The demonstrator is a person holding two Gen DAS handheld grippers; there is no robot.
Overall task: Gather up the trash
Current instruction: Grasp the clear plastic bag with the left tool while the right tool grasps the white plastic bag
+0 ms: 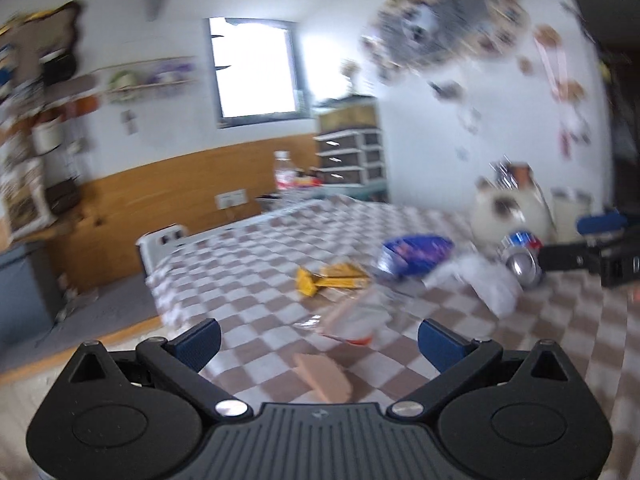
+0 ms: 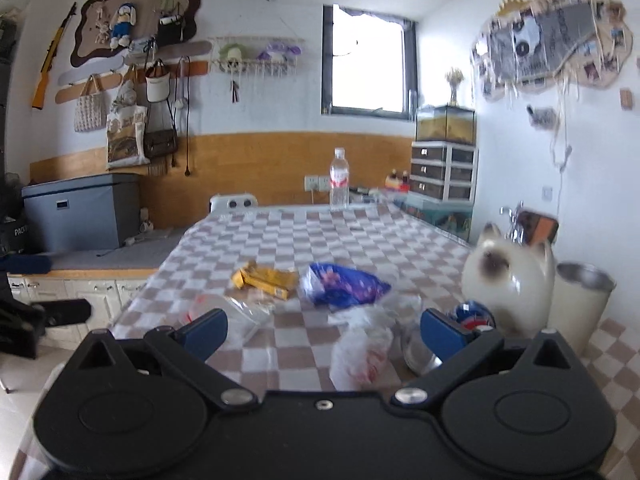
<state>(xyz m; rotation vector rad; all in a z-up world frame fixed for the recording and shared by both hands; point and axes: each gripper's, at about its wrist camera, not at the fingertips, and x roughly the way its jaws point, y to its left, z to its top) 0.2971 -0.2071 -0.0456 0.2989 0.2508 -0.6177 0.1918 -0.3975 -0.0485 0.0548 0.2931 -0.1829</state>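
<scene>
Both grippers hover low over the near edge of the checkered tablecloth [image 2: 288, 236], aimed toward the far wall. Left gripper [image 1: 319, 338]: jaws wide, empty, above a clear wrapper [image 1: 348, 316]. Right gripper [image 2: 324, 330]: jaws wide, empty, above a white plastic bag [image 2: 360, 350]. The yellow wrapper [image 2: 266, 278] lies long axis left-right, left of the blue packet [image 2: 344, 286]; a can [image 1: 520, 254] lies on its side near the cat figurine [image 2: 508, 280].

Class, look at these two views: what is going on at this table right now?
A person holds two grippers over a checkered table strewn with trash. Both the left gripper and the right gripper are open and hold nothing. On the cloth lie a yellow wrapper, a blue bag, clear plastic wrappers and a crushed can. A cat figurine and a cream bin stand at the right. Nothing looks collected yet.
</scene>
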